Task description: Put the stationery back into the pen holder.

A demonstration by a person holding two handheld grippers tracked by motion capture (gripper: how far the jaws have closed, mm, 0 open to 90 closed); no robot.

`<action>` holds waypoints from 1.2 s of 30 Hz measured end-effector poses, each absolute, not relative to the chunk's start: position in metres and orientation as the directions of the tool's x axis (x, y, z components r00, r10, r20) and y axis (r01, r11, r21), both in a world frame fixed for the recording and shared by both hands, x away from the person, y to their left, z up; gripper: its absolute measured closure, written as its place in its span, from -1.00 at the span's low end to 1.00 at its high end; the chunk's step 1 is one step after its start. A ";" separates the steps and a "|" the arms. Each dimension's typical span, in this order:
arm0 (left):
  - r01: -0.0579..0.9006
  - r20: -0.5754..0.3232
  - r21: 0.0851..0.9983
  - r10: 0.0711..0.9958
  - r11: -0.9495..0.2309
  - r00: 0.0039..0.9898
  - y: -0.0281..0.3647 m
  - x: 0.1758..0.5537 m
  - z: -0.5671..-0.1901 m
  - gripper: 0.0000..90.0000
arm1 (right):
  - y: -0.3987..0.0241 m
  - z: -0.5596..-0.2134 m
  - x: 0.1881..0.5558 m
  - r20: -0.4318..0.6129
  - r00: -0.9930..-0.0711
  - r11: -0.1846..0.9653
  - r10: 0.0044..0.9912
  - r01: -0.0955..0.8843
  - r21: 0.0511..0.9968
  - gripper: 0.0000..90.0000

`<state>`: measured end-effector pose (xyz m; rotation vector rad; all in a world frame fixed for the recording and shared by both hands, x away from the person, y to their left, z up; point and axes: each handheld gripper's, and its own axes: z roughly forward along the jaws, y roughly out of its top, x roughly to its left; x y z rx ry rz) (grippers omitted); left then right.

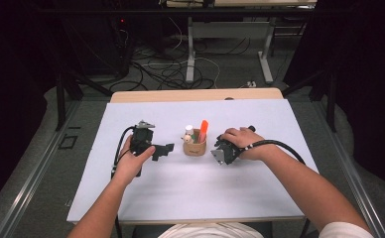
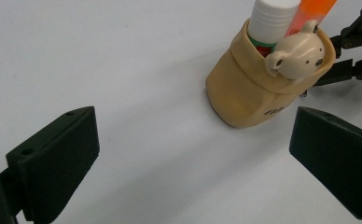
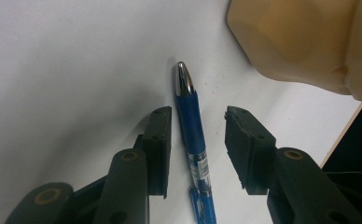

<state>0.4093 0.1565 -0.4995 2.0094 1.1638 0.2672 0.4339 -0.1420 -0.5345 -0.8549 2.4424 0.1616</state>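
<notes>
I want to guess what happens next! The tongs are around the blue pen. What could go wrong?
1. The right tongs straddle the blue pen with a gap on one side, so closing could roll it away instead of pinching it.
2. The tan pouch stands close to the pen's tip; lifting carelessly might bump it and tip out the orange marker.

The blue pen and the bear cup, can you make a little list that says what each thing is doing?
blue pen: lies flat on the white table, silver tip toward the pouch
right gripper: jaws either side of the pen, gaps showing, not pinching yet
tan pouch: stands upright between the two grippers
inside pouch: orange marker, white-capped tube, bear charm on the rim
left gripper: jaws wide open, nothing between them
</notes>
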 end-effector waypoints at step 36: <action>0.648 -0.198 0.713 0.808 -0.270 0.554 0.156 0.409 -0.500 -0.97 | -0.133 -0.541 0.433 -0.493 -0.599 0.736 -0.631 -0.663 -0.136 0.76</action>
